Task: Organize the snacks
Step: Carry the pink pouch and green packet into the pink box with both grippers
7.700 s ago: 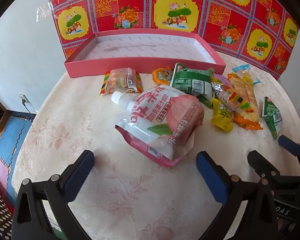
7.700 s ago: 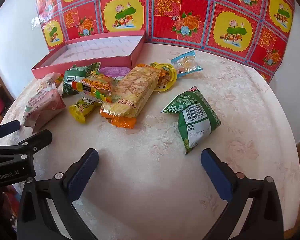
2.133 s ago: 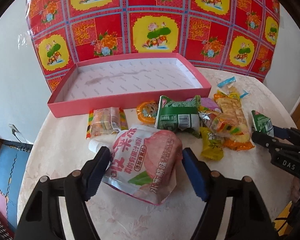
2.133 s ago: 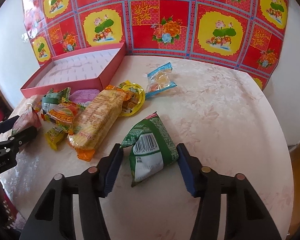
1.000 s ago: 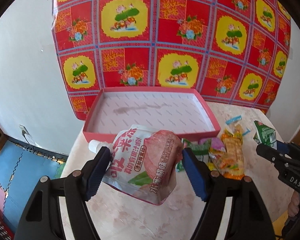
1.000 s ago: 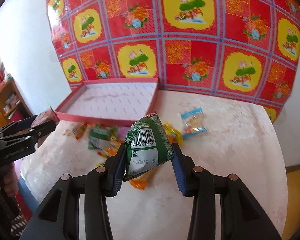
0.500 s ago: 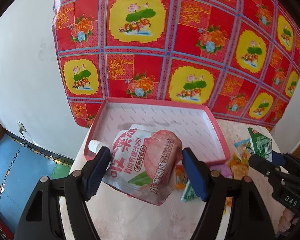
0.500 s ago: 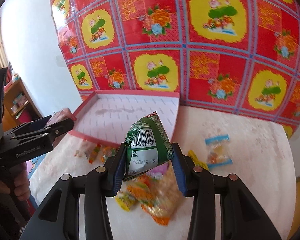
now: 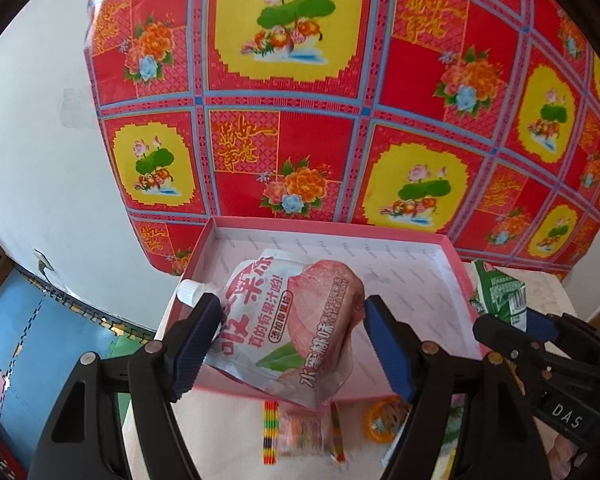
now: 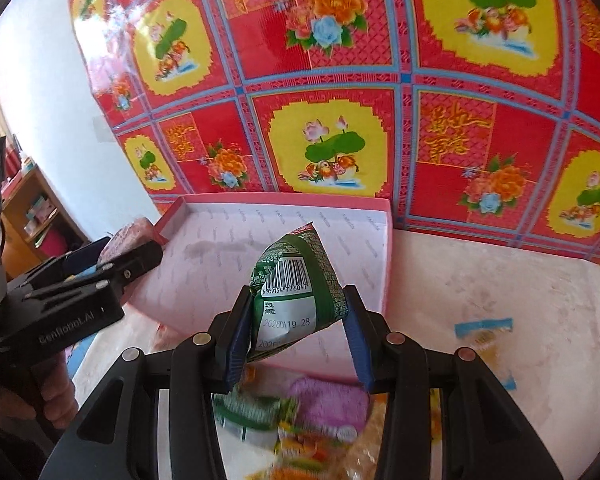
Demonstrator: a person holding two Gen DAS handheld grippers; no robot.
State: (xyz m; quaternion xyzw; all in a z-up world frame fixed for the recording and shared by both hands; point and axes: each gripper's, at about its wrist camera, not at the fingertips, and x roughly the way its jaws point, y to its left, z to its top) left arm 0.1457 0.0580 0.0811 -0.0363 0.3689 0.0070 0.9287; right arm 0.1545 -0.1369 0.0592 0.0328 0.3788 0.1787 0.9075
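My left gripper (image 9: 290,328) is shut on a white and pink peach jelly pouch (image 9: 296,320) with a white spout, held in the air over the near left part of the pink box (image 9: 452,264). My right gripper (image 10: 296,320) is shut on a green snack packet (image 10: 296,284) with a barcode, held above the near edge of the same pink box (image 10: 386,252). The box is shallow, open and empty. The right gripper with its green packet (image 9: 500,294) shows at the right of the left wrist view.
Loose snacks lie on the cream table in front of the box: a rainbow-edged candy pack (image 9: 300,432), an orange round jelly cup (image 9: 384,420), a green packet (image 10: 252,412), a purple packet (image 10: 328,400), a blue-edged pack (image 10: 484,336). A red floral sheet (image 9: 320,100) hangs behind.
Both grippers, each still holding its snack, have moved forward from the snack pile towards the pink box, which now looks closer and larger.
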